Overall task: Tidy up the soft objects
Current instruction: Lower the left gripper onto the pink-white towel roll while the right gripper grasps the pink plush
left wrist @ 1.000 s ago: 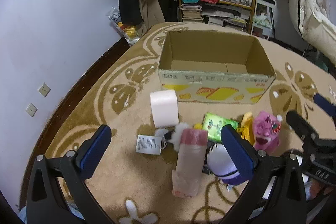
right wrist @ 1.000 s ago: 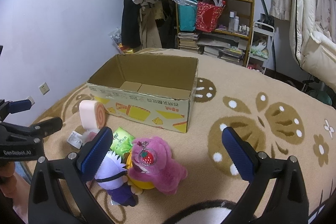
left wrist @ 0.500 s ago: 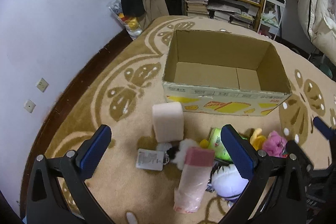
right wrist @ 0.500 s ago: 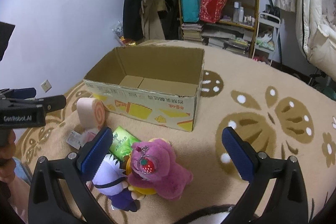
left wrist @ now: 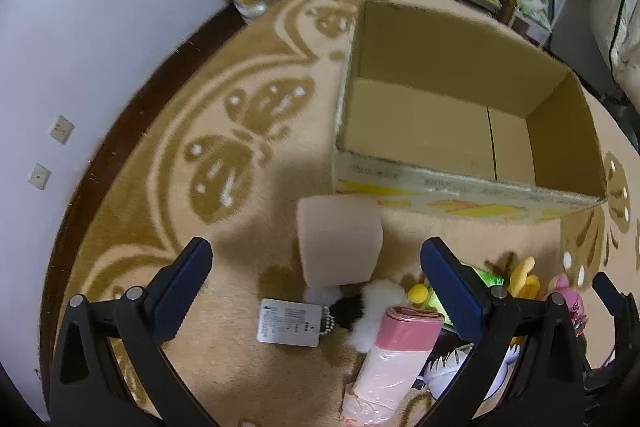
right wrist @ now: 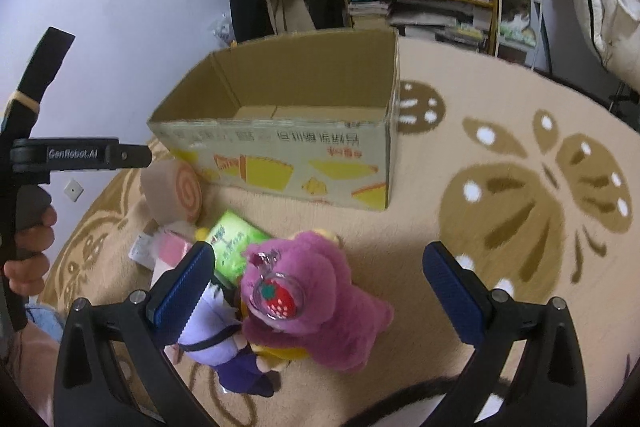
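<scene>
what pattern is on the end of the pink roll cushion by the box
An orange spiral swirl on the roll cushion, like a Swiss roll; it shows best in the right wrist view.

An open, empty brown cardboard box (left wrist: pixel 460 131) with yellow printed panels on its side stands upright on the carpet. Just in front of its near left corner a pink swiss-roll-shaped plush cushion (left wrist: pixel 339 239) is seen lying on its side, the spiral end (right wrist: pixel 188 191) facing outward. Nearer than the roll, a soft pink pack wrapped in clear plastic (left wrist: pixel 394 359) lies flat beside a small black-and-white fluffy toy (left wrist: pixel 362 311) with a white tag. A green packet (right wrist: pixel 234 245) lies flat in front of the box, partly covered by a magenta plush bear (right wrist: pixel 320 311) bearing a strawberry charm, against which a pale purple plush doll (right wrist: pixel 224 343) is pressed.
</scene>
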Available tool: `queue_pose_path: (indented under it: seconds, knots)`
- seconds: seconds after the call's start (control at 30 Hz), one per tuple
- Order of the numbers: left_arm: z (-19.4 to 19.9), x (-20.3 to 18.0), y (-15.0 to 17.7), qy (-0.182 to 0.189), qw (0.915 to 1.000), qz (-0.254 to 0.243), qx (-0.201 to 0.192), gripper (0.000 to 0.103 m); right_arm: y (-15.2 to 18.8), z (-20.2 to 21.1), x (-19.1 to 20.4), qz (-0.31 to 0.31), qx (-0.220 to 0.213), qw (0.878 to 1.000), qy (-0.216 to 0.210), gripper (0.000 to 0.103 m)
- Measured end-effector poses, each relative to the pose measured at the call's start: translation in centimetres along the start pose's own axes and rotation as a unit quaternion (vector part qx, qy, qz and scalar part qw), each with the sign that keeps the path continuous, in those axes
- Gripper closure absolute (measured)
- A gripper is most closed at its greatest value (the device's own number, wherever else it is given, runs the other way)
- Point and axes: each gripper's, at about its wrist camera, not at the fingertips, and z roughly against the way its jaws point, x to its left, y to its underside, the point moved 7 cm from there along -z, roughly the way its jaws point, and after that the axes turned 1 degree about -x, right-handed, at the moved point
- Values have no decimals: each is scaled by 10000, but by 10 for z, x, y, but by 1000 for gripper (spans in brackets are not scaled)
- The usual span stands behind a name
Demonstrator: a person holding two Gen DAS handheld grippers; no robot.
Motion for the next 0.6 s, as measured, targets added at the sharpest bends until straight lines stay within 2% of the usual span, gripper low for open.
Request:
queue_pose_path:
  seconds: [0.2,0.4,0.53,0.6]
  knots:
    - [-15,-15,-1,151,9994,-264,192,0,10,-16,-14,-281,296,9991,-69,0]
    - [-33,-12,3,-60,9989,-244,383,0,15,-23,-20,-489,448,9975,-226,0]
    - [-41,-12,6,-2,9987,-144,497,0,15,-24,-13,-326,481,9979,-279,12]
    - [-44,-11,7,-106,9987,-150,473,0,18,-27,-10,-363,567,9972,-328,17]
